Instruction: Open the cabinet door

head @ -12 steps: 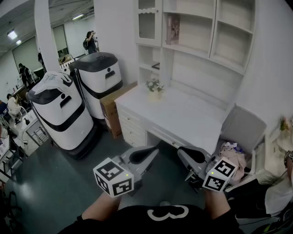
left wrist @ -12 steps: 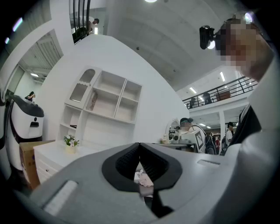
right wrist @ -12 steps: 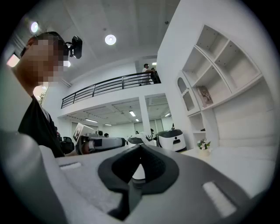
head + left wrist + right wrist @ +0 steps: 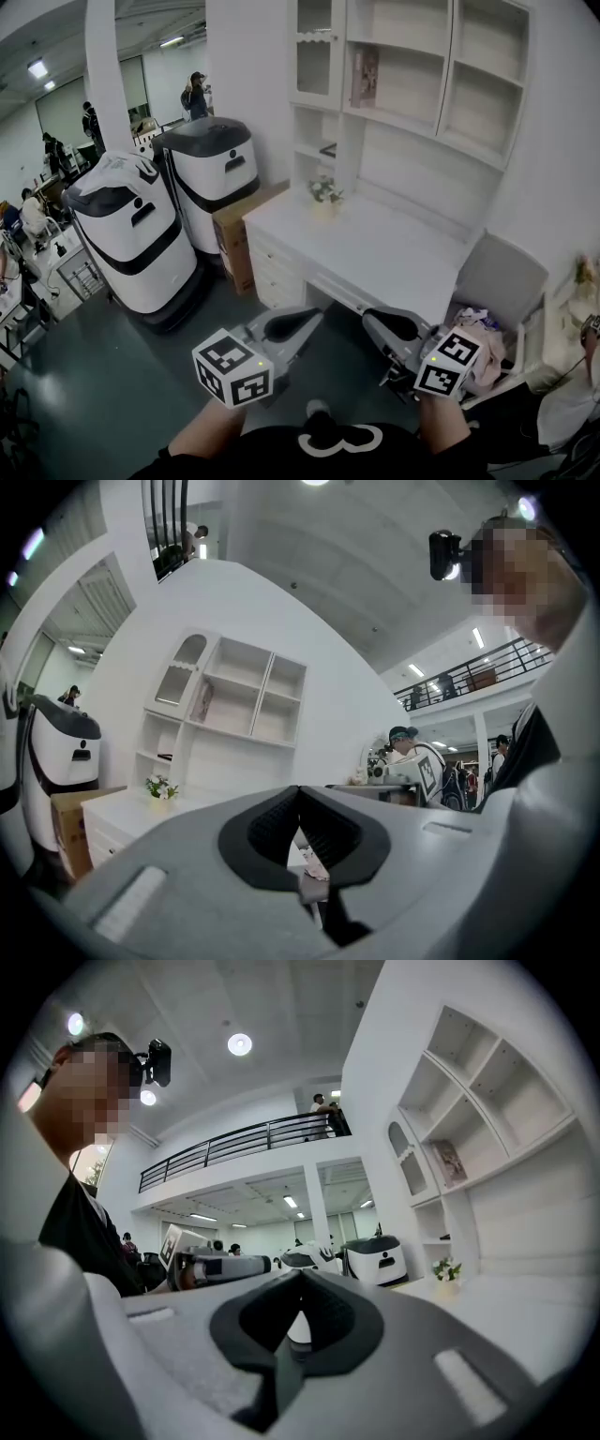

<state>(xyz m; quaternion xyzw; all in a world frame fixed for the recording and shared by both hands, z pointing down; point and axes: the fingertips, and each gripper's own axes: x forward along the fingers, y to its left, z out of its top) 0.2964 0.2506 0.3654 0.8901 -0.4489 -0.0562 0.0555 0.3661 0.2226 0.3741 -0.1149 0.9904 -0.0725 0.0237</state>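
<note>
Left claw (image 4: pixel 315 315), right claw (image 4: pixel 368 319): two, closed.

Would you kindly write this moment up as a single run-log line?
phase: before contact | left gripper: shut, empty | right gripper: shut, empty | cabinet door: closed, untouched | grippers: level, short of desk

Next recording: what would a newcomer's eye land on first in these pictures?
Two bulky white-and-black machines stand on the floor, left of a white desk whose shelf unit has one arched cabinet door at its upper left. At the bottom, the left hand-held gripper and right hand-held gripper point toward the desk, both shut and empty.
</note>
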